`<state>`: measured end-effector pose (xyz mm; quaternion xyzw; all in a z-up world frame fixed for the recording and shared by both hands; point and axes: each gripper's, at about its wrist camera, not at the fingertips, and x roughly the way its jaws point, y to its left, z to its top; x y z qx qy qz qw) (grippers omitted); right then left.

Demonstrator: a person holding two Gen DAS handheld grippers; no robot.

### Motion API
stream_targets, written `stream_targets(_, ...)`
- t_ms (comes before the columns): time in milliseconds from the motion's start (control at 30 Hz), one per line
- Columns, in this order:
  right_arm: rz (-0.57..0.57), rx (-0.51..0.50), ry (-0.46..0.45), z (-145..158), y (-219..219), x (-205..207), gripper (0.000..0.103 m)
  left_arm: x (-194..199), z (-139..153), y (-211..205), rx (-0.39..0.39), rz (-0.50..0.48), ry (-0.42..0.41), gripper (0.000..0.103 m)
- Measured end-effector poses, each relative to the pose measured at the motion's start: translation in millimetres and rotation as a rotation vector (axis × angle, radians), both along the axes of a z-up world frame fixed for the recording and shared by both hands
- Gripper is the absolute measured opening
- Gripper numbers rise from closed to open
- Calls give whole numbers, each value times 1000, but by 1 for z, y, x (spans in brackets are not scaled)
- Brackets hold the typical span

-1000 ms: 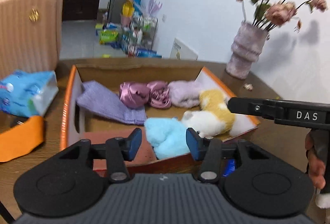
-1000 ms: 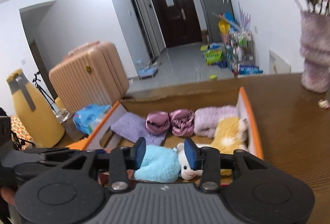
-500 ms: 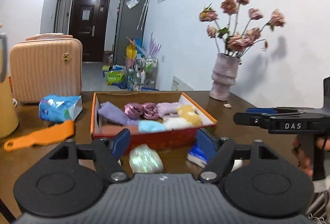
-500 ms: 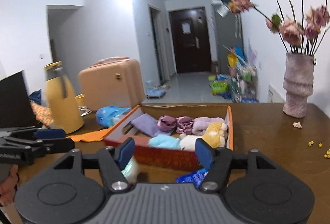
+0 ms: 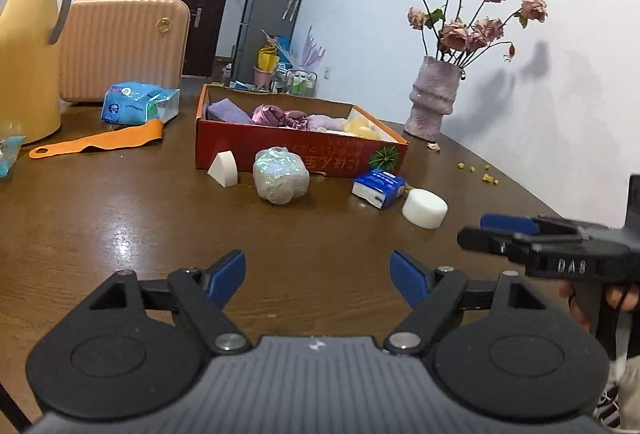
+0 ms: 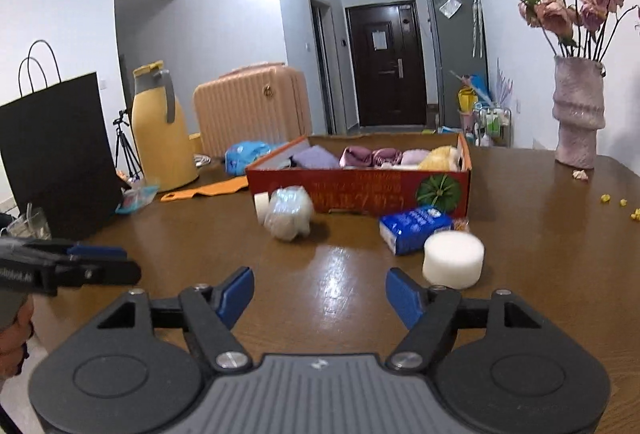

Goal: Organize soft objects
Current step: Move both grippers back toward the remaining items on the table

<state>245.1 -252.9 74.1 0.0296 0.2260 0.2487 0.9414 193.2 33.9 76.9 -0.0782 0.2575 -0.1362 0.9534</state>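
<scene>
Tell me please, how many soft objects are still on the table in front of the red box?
4: a white wedge sponge at the left, a shiny wrapped bundle beside it, a blue tissue pack, and a round white sponge at the right. The red box may hide others.

Bare tabletop [image 5: 132, 218] before box [image 5: 280, 150]

We see our left gripper [image 5: 318, 280] built of matte black linkage arms with triangular cut-outs, two round black discs at its base and a ribbed grey housing between them. Silver screws sit at the pivots, and the fingertips [image 5: 226, 276] carry blue pads. Our right gripper [image 6: 320, 292] has the same make: black arms, blue pads, silver screws, grey ribbed body with a small white mark. Seen from the side in the left view, it bears pale raised letters on its black body.
</scene>
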Motion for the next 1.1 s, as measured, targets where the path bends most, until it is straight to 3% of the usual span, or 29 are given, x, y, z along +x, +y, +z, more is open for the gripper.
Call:
stream_targets(300, -37, -25, 9, -8, -2, 14, 72, 22, -9, -16, 6, -51, 21, 81)
stream_targets(667, -164, -20, 46, -23, -33, 72, 72, 87, -24, -44, -13, -106, 93, 81)
stream_targets(867, -240, 38, 102, -29, -60, 112, 71, 129, -26, -62, 2, -40, 97, 80)
stream_targets(1100, -169, 48, 81, -23, -49, 144, 70, 162, -25, -50, 9, 62, 88, 80)
